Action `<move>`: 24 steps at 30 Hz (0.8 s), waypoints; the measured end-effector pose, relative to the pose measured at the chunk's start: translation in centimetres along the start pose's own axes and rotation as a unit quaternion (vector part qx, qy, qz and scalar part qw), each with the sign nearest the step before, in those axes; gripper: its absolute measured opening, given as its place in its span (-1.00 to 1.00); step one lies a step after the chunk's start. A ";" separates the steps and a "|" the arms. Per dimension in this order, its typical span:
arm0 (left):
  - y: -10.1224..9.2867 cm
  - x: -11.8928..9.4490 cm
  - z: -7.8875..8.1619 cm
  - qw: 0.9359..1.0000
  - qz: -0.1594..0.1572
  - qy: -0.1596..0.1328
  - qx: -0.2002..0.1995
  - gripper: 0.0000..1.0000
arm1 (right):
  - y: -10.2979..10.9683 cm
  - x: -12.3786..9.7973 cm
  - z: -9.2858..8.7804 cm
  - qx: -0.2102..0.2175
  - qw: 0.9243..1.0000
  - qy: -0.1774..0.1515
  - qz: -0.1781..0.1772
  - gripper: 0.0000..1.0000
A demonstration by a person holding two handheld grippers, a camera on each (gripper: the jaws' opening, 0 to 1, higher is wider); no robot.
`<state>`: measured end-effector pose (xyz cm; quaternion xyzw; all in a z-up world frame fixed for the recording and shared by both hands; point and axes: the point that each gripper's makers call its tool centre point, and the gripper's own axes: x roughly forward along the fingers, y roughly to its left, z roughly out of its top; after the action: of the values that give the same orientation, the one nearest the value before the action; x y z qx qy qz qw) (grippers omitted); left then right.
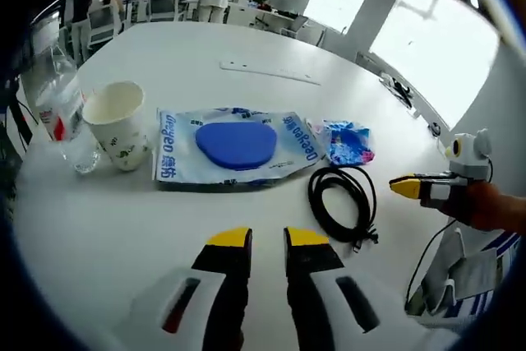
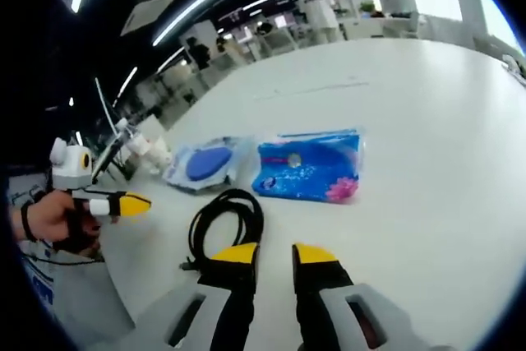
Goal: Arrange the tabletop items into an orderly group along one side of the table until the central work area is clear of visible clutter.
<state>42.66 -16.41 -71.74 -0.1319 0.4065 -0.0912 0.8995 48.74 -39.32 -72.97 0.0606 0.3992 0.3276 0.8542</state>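
While both tongs are hovering over the white surface [image 1: 394, 63] holding nothing, the items are lying in a row around the clear packet with a blue disc [image 1: 237, 147]. Left of that packet, a paper cup [image 1: 117, 123] is standing beside a clear plastic bottle [image 1: 64, 117]; right of it a blue patterned pack [image 1: 349, 142] is lying, with a coiled black cable [image 1: 343, 200] just in front. The left tongs [image 1: 268, 238] and right tongs [image 2: 275, 254] are each showing a narrow gap between their jaws.

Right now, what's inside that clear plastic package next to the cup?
Inside the clear plastic package lies a flat blue oval pad, seen through the film. Its underside and anything beneath it are hidden. The paper cup stands just beside the package.
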 end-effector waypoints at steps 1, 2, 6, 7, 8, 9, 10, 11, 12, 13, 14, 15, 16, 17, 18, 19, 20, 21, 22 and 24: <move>0.6 -0.8 0.0 1.000 0.003 -0.005 0.003 -0.69 | 0.1 -0.2 0.0 -0.005 1.000 -0.002 0.001 -0.68; 0.9 -1.0 0.0 1.000 0.003 -0.007 0.004 -0.67 | 0.2 -0.5 -0.1 -0.013 1.000 -0.004 0.003 -0.65; 3.0 -3.7 0.2 0.999 0.013 -0.026 0.018 -0.58 | 0.8 -1.9 0.0 -0.040 0.999 -0.017 0.006 -0.57; 3.6 -4.5 0.4 0.999 0.016 -0.035 0.021 -0.56 | 1.0 -2.2 0.0 -0.045 0.999 -0.018 0.008 -0.55; 4.0 -5.1 0.5 0.999 0.016 -0.039 0.021 -0.53 | 1.1 -2.5 0.1 -0.053 0.998 -0.020 0.009 -0.52; 4.4 -5.6 0.7 0.999 0.018 -0.046 0.021 -0.50 | 1.6 -3.0 0.2 -0.064 0.998 -0.022 0.010 -0.49; 4.8 -6.5 1.0 0.998 0.019 -0.057 0.024 -0.47 | 1.8 -3.3 0.2 -0.073 0.997 -0.024 0.013 -0.46; 5.0 -7.0 1.1 0.997 0.018 -0.063 0.027 -0.45 | 2.1 -3.7 0.3 -0.087 0.996 -0.026 0.017 -0.42; 5.5 -7.9 1.2 0.997 0.019 -0.070 0.032 -0.41 | 2.4 -4.0 0.4 -0.093 0.995 -0.028 0.018 -0.38; 5.7 -8.5 1.4 0.996 0.020 -0.076 0.038 -0.38 | 2.9 -4.5 0.5 -0.106 0.994 -0.032 0.023 -0.35; 6.1 -9.3 1.5 0.996 0.020 -0.082 0.042 -0.35 | 3.1 -4.7 0.6 -0.110 0.993 -0.033 0.024 -0.31; 6.3 -9.9 1.5 0.995 0.019 -0.086 0.044 -0.31 | 3.4 -5.1 0.8 -0.120 0.992 -0.038 0.025 -0.28; 6.6 -10.5 1.7 0.995 0.019 -0.092 0.045 -0.27 | 3.6 -5.5 0.9 -0.121 0.992 -0.042 0.024 -0.24; 6.8 -11.0 1.8 0.994 0.019 -0.097 0.047 -0.24 | 3.7 -5.8 1.0 -0.120 0.991 -0.045 0.025 -0.20; 7.2 -11.7 1.9 0.993 0.017 -0.103 0.051 -0.22 | 4.0 -6.2 1.0 -0.121 0.991 -0.049 0.029 -0.15; 7.4 -12.1 2.0 0.993 0.017 -0.107 0.055 -0.19 | 4.3 -6.6 1.0 -0.125 0.990 -0.050 0.029 -0.08; 7.7 -12.8 2.2 0.991 0.020 -0.114 0.062 -0.17 | 4.5 -6.9 0.9 -0.129 0.990 -0.049 0.029 -0.04; 7.8 -13.3 2.2 0.991 0.019 -0.116 0.064 -0.13 | 4.6 -7.0 0.7 -0.137 0.989 -0.045 0.031 0.00; 7.9 -13.8 2.4 0.991 0.016 -0.119 0.066 -0.08 | 4.8 -7.3 0.6 -0.144 0.988 -0.042 0.032 0.05; 8.1 -14.8 2.7 0.989 0.017 -0.127 0.074 0.00 | 4.9 -7.7 0.7 -0.141 0.989 -0.044 0.032 0.13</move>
<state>35.48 -4.24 -62.08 -0.0686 0.2833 -0.0882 0.9525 43.16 -40.09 -65.80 -0.0331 0.3087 0.4050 0.8600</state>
